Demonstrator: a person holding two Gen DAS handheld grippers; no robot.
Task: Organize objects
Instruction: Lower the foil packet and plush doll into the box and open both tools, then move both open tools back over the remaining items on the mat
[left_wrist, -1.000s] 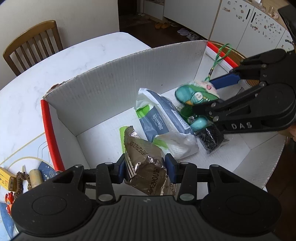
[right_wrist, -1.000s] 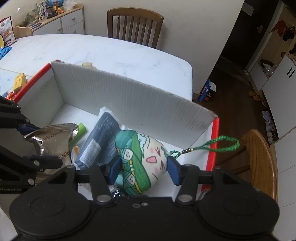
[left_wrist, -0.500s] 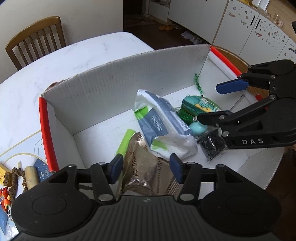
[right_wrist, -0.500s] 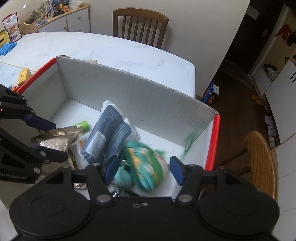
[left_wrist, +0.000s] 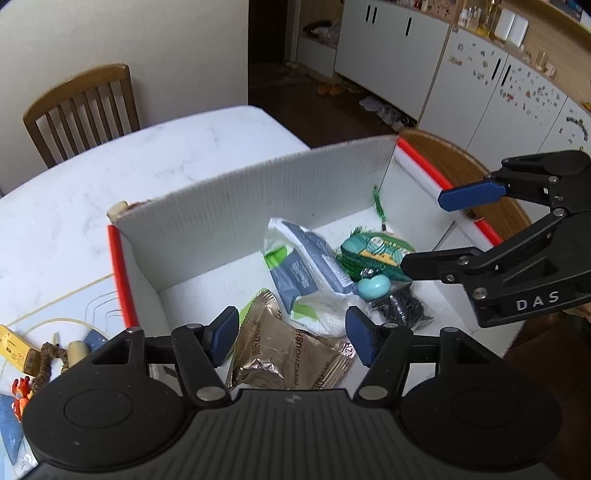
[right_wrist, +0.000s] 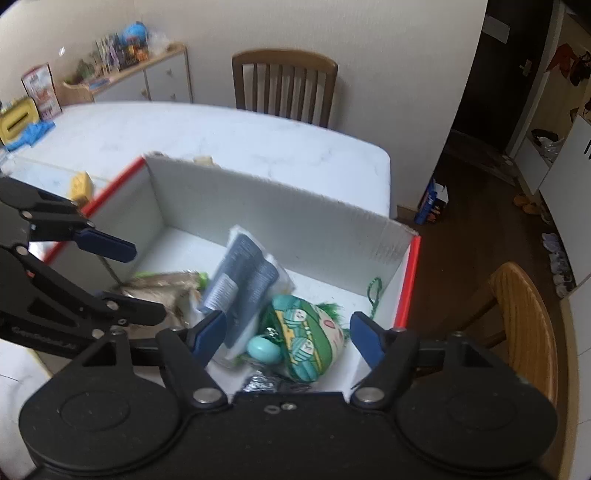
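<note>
A white corrugated box (left_wrist: 258, 206) with red edges stands on the marble table. On its floor lie a brown foil snack packet (left_wrist: 288, 354), a blue-and-white wipes pack (left_wrist: 306, 266), a green patterned pouch (left_wrist: 373, 251) with a cord, a teal egg-shaped charm (left_wrist: 373, 288) and a black bag (left_wrist: 399, 310). My left gripper (left_wrist: 291, 332) hangs over the snack packet, jaws opening, pads clear of it. My right gripper (right_wrist: 288, 330) hovers above the pouch (right_wrist: 310, 339), jaws opening, nothing pressed between the pads. Each gripper shows in the other's view: right (left_wrist: 443, 229), left (right_wrist: 125, 277).
Small toys and a yellow carton (left_wrist: 14, 347) lie on the table left of the box. A wooden chair (left_wrist: 81, 110) stands at the table's far side; another chair (right_wrist: 524, 317) is close to the box's right end. A sideboard (right_wrist: 147, 74) lines the wall.
Both grippers opened: the left let go of the snack packet, the right let go of the green pouch, which fell onto the box floor. Both grippers rose a little.
</note>
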